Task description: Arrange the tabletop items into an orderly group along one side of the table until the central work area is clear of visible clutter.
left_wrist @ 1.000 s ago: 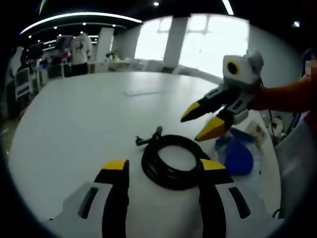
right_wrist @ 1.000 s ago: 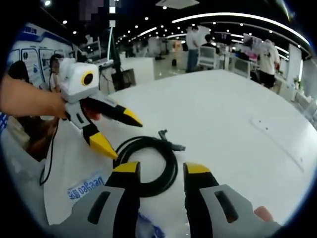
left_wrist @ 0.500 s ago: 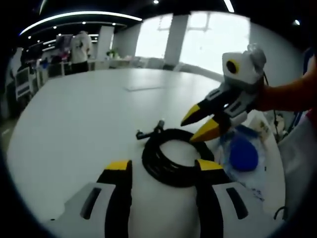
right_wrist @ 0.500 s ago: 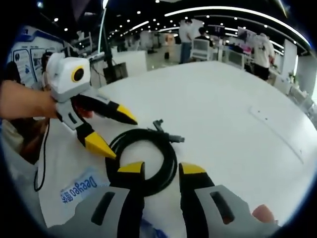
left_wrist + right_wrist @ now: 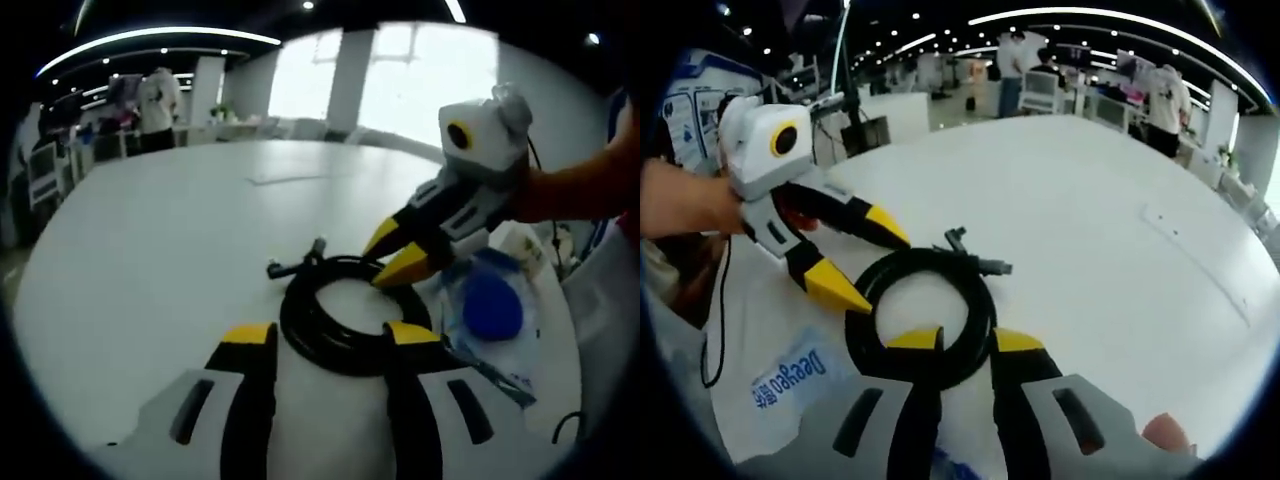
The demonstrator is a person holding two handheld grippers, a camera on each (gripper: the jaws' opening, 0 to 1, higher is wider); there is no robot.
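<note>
Working from my left side across, I have the left gripper (image 5: pixel 325 335) with its jaws spread wide, straddling the near edge of the coiled black cable (image 5: pixel 340 315), which lies flat on the white table (image 5: pixel 150 230) near the middle. The cable's plug ends (image 5: pixel 295 262) stick out of the far side of the coil. To the right of it sits a clear bag with a blue item (image 5: pixel 490 305). My right gripper (image 5: pixel 960 340) has its jaws parted only narrowly, tips at the coil's rim, not yet clenched on it. I judge the risk is that both grippers crowd the same coil: if I pinch just one loop, the coil may unwind and trail, or the tips could collide.
</note>
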